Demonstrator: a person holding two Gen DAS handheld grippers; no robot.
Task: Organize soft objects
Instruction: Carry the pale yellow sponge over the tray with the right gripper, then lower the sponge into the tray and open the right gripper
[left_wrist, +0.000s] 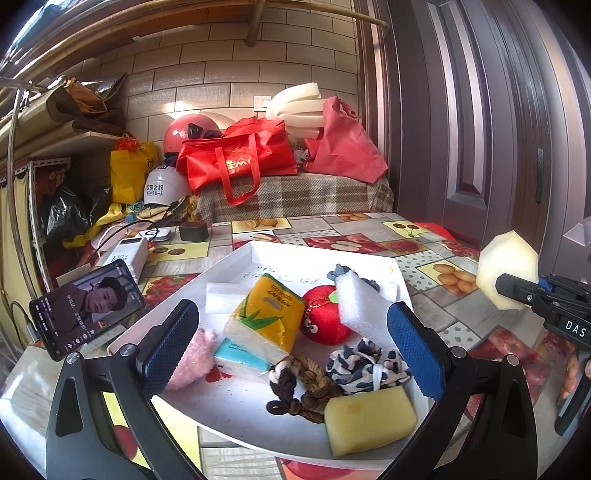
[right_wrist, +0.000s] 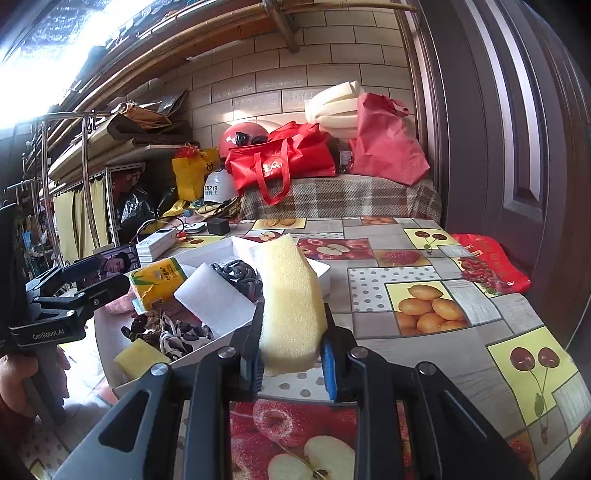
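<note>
Right wrist view: the right gripper has its fingers clamped on a pale yellow sponge, held above the tabletop just beside the white tray. The left gripper hovers over the tray with fingers spread, empty. Most soft things remain inside, including the tissue pack, red plush and small yellow sponge, so sorting looks barely begun; where the sponge goes isn't visible.

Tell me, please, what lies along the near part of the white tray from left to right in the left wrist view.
Pink fluffy piece → blue-and-white tissue pack → brown braided cord → yellow sponge, all in the white tray.
</note>
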